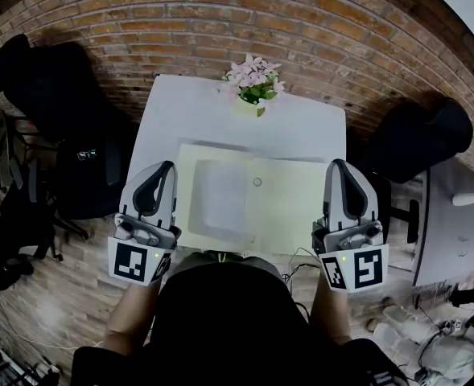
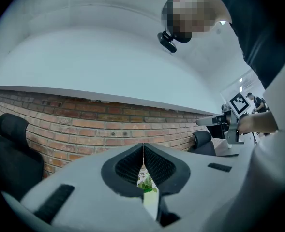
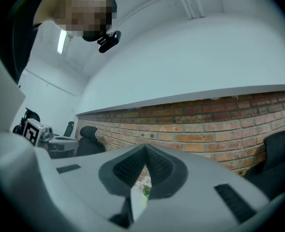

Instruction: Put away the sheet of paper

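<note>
We saw the sheet of paper [image 1: 220, 195] lying flat on the left half of a pale yellow folder [image 1: 293, 207] that seemed to be spread open on the white table [image 1: 196, 111]. Neither tool was touching the sheet. The left gripper [image 1: 170, 166] was held just beside the folder's left edge and the right gripper [image 1: 335, 163] just beside its right edge, both pointing toward the brick wall [image 1: 220, 22].

In the left gripper view we found the jaws pressed together at their tips. Nothing was pinched between the ribbed pads, and the narrow gap lower down showed only a slice of the tabletop and the flowers. The right gripper view showed the same – jaws clenched tip to tip and empty.

A small pot of pink flowers [image 1: 253, 87] stood at the far edge of the table, well apart from the sheet. Black office chairs stood on either side – one to the left [image 1: 51, 87], one to the right [image 1: 414, 135].
</note>
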Action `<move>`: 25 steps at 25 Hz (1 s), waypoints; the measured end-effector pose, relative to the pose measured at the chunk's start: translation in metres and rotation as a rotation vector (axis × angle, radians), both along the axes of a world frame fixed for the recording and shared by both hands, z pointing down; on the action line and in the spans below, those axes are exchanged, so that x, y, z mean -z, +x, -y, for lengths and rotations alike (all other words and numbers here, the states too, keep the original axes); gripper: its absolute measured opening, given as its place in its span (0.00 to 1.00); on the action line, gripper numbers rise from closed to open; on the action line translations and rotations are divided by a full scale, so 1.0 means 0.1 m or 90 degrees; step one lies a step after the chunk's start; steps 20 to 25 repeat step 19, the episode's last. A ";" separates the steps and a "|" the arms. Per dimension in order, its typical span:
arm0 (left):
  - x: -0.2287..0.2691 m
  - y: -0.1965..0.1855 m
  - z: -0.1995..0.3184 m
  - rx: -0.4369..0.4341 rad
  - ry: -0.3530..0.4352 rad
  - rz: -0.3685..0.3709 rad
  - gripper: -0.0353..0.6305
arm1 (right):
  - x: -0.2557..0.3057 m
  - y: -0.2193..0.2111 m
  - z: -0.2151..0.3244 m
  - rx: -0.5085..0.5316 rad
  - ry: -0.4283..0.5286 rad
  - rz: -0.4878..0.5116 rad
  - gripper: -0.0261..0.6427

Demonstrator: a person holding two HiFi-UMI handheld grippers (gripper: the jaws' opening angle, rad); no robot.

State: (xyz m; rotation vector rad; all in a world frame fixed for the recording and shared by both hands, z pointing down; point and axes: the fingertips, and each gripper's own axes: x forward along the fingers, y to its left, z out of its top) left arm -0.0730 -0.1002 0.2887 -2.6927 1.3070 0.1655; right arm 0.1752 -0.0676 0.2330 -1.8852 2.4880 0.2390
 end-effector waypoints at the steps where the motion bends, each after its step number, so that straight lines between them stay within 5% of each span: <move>1: 0.01 0.02 0.00 -0.001 0.001 0.000 0.09 | 0.01 0.01 -0.01 0.000 0.001 -0.001 0.06; 25: -0.06 0.05 -0.12 0.009 -0.004 0.013 0.09 | -0.02 0.07 -0.06 0.012 0.003 0.011 0.06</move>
